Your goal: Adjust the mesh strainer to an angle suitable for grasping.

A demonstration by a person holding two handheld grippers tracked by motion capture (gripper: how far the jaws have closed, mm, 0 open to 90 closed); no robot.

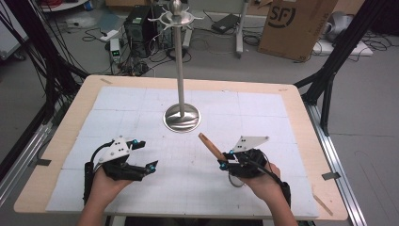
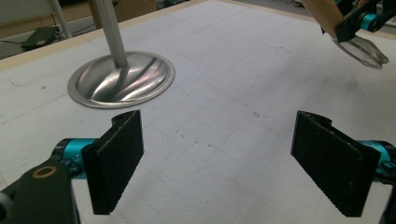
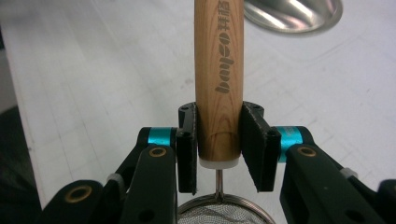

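A small strainer with a light wooden handle [image 1: 210,146] is held above the white mat, and my right gripper [image 1: 225,159] is shut on that handle near its lower end. In the right gripper view the pads [image 3: 254,140] press both sides of the handle [image 3: 218,60], with the wire mesh bowl [image 3: 224,212] just below the jaws. My left gripper [image 1: 147,154] rests low at the front left, its jaws wide apart. The left gripper view shows nothing between its jaws [image 2: 219,154], and the strainer's mesh [image 2: 363,49] hangs at the upper right.
A tall steel stand [image 1: 179,70] with hooks at its top [image 1: 175,18] rises from a round base [image 1: 181,117] at the middle of the mat. The wooden table edge [image 1: 301,117] frames the mat. Cables, boxes and black frames surround the table.
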